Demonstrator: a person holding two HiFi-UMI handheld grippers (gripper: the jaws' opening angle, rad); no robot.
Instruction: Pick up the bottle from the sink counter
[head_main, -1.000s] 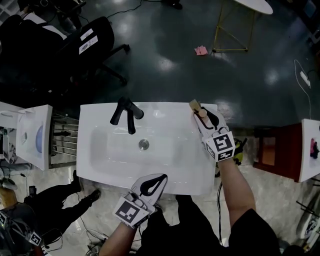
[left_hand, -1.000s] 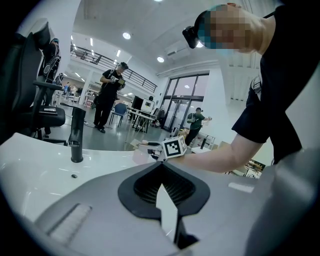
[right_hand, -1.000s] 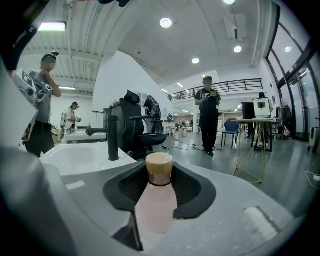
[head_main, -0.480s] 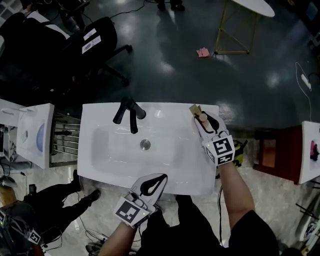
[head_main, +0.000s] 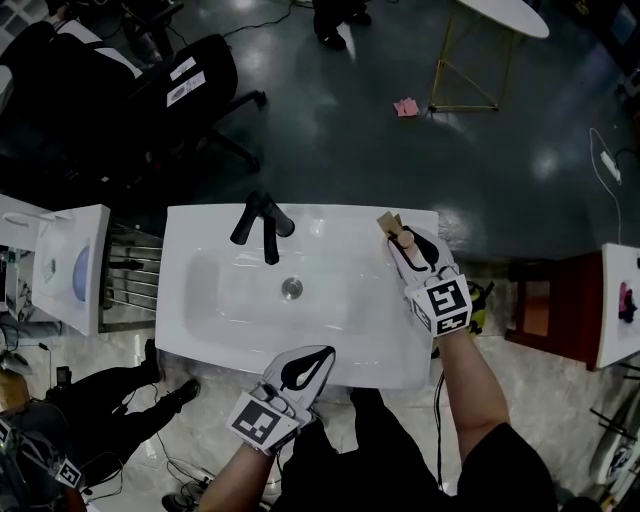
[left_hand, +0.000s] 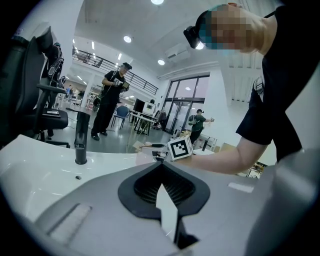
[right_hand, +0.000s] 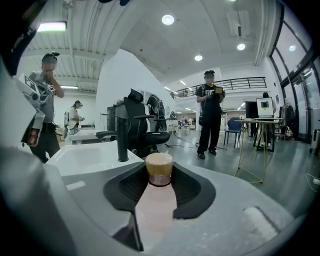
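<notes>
A pink bottle (head_main: 401, 236) with a tan cap lies lengthwise between the jaws of my right gripper (head_main: 408, 240), which is shut on it at the back right corner of the white sink counter (head_main: 200, 225). In the right gripper view the bottle (right_hand: 156, 210) runs up the middle, cap pointing away. Whether the bottle is off the counter I cannot tell. My left gripper (head_main: 325, 352) hovers at the counter's near edge, shut, with nothing in it; in its own view the left gripper's (left_hand: 162, 164) tips meet.
A black faucet (head_main: 258, 225) stands at the back of the basin, left of the bottle. A black office chair (head_main: 150, 90) is beyond the sink, a white cabinet (head_main: 70, 270) to its left, a brown stand (head_main: 545, 300) to its right. A person (right_hand: 210, 112) stands farther off.
My right gripper, with the bottle in it, has drawn back slightly toward me. The left gripper has stayed put.
</notes>
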